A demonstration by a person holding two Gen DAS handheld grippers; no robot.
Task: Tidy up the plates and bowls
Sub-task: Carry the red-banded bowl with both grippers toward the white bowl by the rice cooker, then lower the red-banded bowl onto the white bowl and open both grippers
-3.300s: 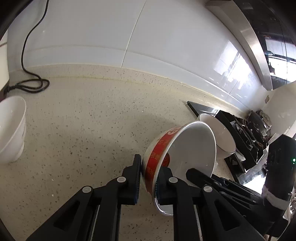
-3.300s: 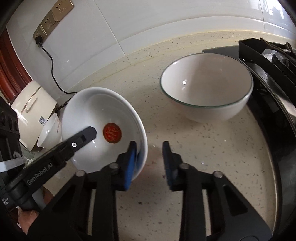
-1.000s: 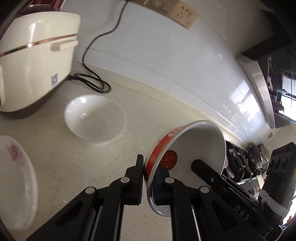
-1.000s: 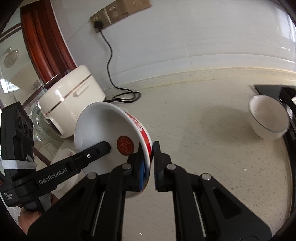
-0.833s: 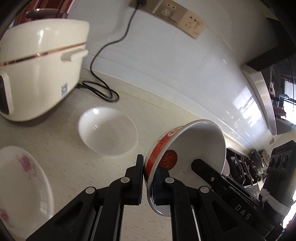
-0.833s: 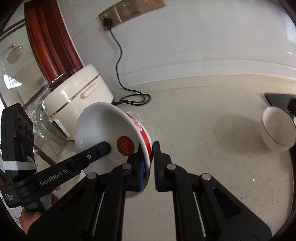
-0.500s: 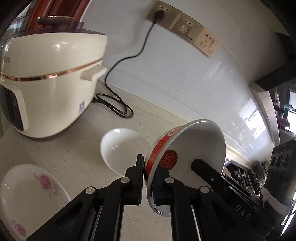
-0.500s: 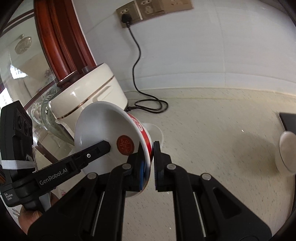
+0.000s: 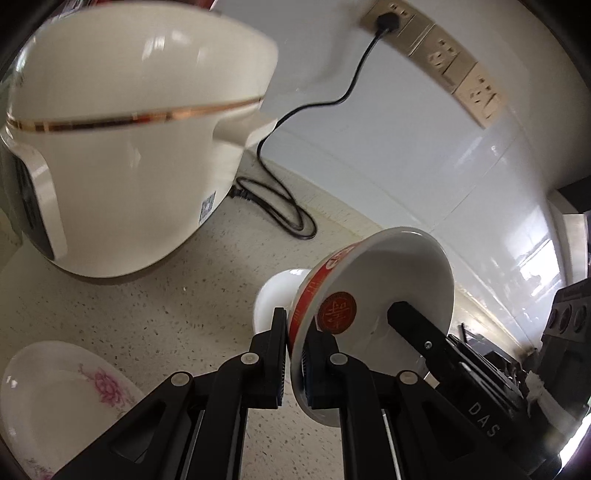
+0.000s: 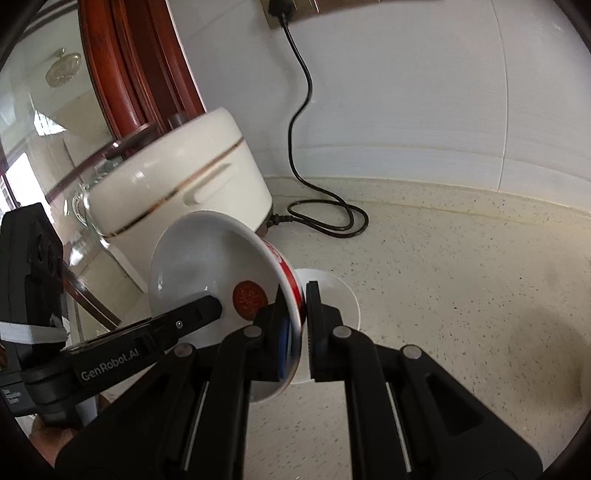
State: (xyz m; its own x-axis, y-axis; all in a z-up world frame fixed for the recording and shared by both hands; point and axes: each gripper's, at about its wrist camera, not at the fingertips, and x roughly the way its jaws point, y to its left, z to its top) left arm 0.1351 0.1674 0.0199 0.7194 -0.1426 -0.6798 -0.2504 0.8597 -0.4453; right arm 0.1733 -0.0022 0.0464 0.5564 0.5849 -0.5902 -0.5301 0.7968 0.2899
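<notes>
A white bowl with a red outer band and a red seal inside hangs in the air, held by both grippers on opposite sides of its rim. My left gripper is shut on the near rim in the left wrist view. On the opposite rim my right gripper is also shut. A small plain white bowl sits on the counter just behind the held bowl, mostly hidden by it. A white plate with pink flowers lies at the lower left.
A cream rice cooker stands close on the left, its black cord running to a wall socket. Speckled counter stretches to the right. A stove edge shows at the far right.
Both grippers carried the red-banded bowl leftward along the counter toward the rice cooker. The small white bowl slid from open view to behind the held bowl; the stove-side bowl left the right view.
</notes>
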